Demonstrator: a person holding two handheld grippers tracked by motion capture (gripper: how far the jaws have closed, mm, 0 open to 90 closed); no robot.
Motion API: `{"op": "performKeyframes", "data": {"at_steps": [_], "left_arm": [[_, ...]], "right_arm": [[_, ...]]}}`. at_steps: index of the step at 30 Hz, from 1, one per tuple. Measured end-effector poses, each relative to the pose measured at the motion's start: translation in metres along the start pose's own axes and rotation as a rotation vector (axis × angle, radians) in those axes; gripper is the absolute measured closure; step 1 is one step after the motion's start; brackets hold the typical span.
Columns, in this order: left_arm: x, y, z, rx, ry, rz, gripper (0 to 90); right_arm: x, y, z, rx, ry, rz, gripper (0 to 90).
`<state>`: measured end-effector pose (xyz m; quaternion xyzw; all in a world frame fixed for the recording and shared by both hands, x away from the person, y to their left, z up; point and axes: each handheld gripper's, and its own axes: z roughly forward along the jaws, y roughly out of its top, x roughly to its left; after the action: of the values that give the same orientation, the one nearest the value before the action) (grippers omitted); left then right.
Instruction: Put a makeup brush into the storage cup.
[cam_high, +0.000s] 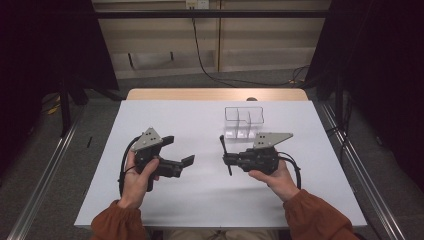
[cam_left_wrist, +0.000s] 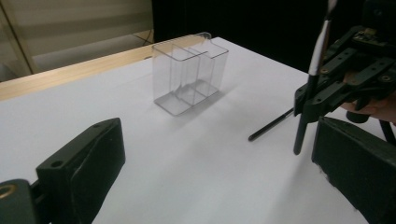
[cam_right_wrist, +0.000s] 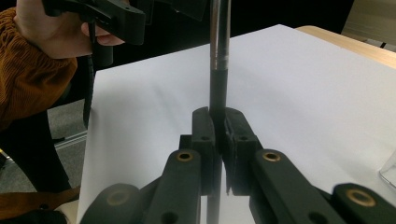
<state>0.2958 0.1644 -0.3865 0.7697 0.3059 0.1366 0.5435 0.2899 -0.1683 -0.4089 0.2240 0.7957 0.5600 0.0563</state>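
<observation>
Tongs (cam_high: 224, 158) in the right hand pinched a thin black pen (cam_high: 225, 154) above the white worktop (cam_high: 200, 200), left tongs (cam_high: 179, 150) spread empty, so lifting it into the clear compartmented plastic box (cam_high: 243, 121) seemingly came next.

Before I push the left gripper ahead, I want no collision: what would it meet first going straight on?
Probably nothing close. Seen from the left gripper, bare table lies between its open jaws; farther ahead stands the clear divided box. The right gripper, shut on a black pen, sits off to the side. Depth is unclear.
</observation>
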Motion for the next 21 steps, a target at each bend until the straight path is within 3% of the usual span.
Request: {"op": "performKeyframes", "data": {"at_steps": [3, 9, 12, 15, 19, 21], "left_arm": [[0.004, -0.007, -0.007, -0.007, 0.018, -0.022, 2.6], [0.012, -0.022, -0.022, -0.036, 0.121, -0.045, 2.3], [0.015, -0.029, -0.028, -0.054, 0.149, -0.05, 2.3], [0.014, -0.035, -0.036, -0.066, 0.163, -0.066, 2.3], [0.013, -0.044, -0.045, -0.1, 0.165, -0.052, 2.3], [0.013, -0.048, -0.049, -0.131, 0.192, -0.063, 2.2]], "right_arm": [[0.0, -0.001, -0.002, 0.0, -0.008, 0.004, 84.1], [-0.001, -0.002, -0.007, -0.004, -0.023, 0.009, 84.1], [-0.002, -0.001, -0.008, -0.007, -0.029, 0.008, 84.1], [-0.003, -0.001, -0.009, -0.011, -0.034, 0.009, 84.2], [-0.005, -0.001, -0.012, -0.014, -0.046, 0.018, 84.1], [-0.005, -0.001, -0.013, -0.018, -0.047, 0.019, 84.1]]}}
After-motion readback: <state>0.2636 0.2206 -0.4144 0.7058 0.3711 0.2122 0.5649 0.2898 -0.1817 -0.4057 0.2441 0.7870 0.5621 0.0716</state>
